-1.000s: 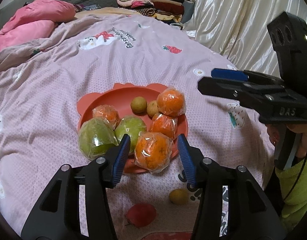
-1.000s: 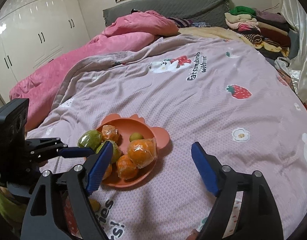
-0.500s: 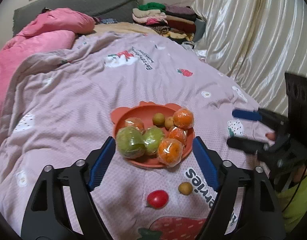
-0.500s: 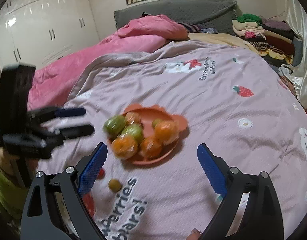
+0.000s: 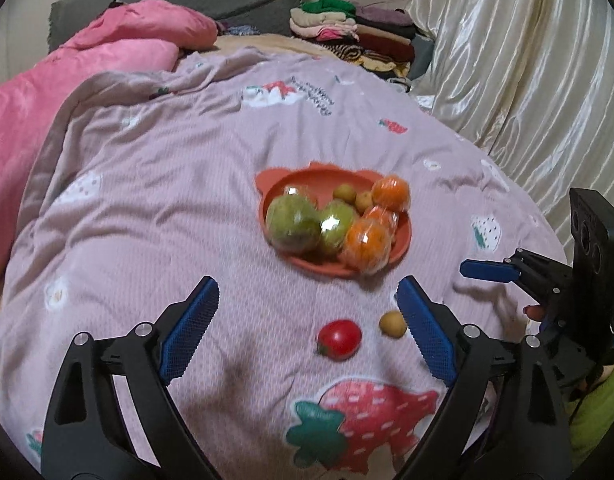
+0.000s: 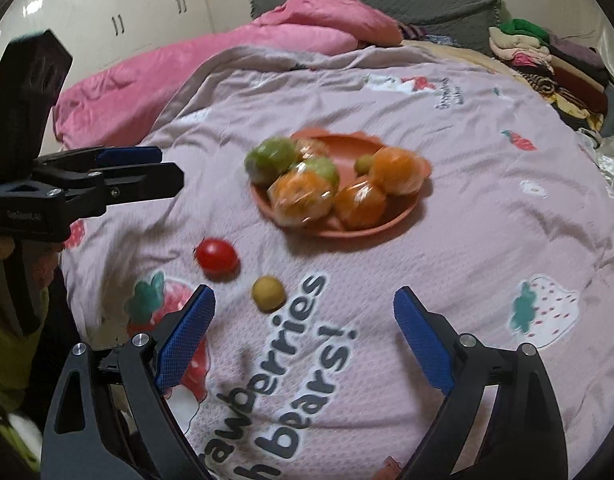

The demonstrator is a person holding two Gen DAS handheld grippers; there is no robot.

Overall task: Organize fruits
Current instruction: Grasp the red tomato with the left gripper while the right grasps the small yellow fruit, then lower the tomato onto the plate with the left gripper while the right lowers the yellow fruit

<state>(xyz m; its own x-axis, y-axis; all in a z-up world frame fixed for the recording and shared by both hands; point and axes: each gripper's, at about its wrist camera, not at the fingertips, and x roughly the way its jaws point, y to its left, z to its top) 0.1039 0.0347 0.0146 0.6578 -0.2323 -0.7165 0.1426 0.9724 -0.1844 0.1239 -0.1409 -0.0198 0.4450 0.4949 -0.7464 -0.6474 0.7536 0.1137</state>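
Observation:
An orange bear-shaped plate (image 5: 275, 184) (image 6: 391, 224) on the pink bedspread holds wrapped oranges (image 5: 367, 242) (image 6: 303, 198), wrapped green fruits (image 5: 293, 224) (image 6: 271, 160) and small yellow-green fruits (image 5: 344, 193). A red tomato (image 5: 339, 338) (image 6: 217, 258) and a small yellow fruit (image 5: 393, 323) (image 6: 269, 293) lie loose on the bedspread in front of the plate. My left gripper (image 5: 307, 332) is open and empty, above the bedspread short of the tomato. My right gripper (image 6: 305, 330) is open and empty, just short of the yellow fruit. Each gripper shows in the other's view (image 5: 491, 272) (image 6: 139, 172).
A pink duvet (image 5: 87, 64) lies at the far left of the bed. Folded clothes (image 5: 355, 28) are stacked at the far end. A shiny cream curtain (image 5: 527, 60) hangs along the right. White wardrobes (image 6: 107, 12) stand beyond the bed.
Both grippers have pulled back from the plate toward me. My left gripper opened wide and left a wrapped orange on the plate. The loose tomato and yellow fruit came into fuller view.

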